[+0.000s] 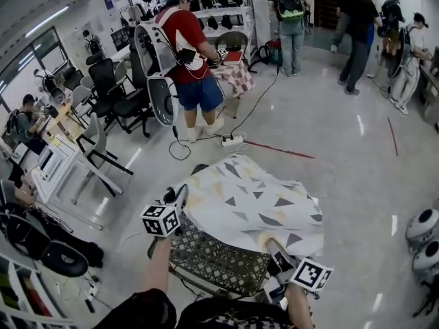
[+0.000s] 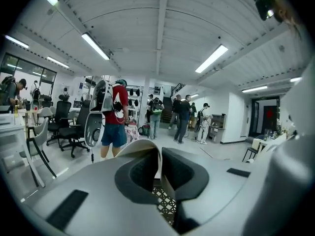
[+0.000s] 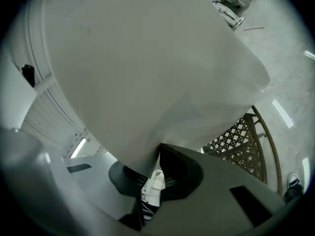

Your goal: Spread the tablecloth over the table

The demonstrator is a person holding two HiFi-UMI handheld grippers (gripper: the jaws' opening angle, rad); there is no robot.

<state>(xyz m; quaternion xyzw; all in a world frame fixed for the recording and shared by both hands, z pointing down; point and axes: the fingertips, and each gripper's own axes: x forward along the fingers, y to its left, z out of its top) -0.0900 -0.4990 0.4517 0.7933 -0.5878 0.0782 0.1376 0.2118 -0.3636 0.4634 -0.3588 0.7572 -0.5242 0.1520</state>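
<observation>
Grey jaws, both pinched shut on the tablecloth (image 1: 254,201) edge

Left gripper (image 1: 180,196) has a thin bit of the cloth's near-left edge squeezed between its pads. Right gripper (image 1: 274,247) is clamped on a bunched-up piece at the near-right corner. From there the cream cloth with grey triangles runs away from the person and drapes over the far part of the lattice table (image 1: 216,262), and the near strip of mesh top is bare between the two grippers.

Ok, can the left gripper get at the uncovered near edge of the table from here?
Probably yes: the left gripper, shut on a corner of the tablecloth, hangs right beside the bare lattice top of the table, with nothing between them. It would carry the cloth along.
</observation>
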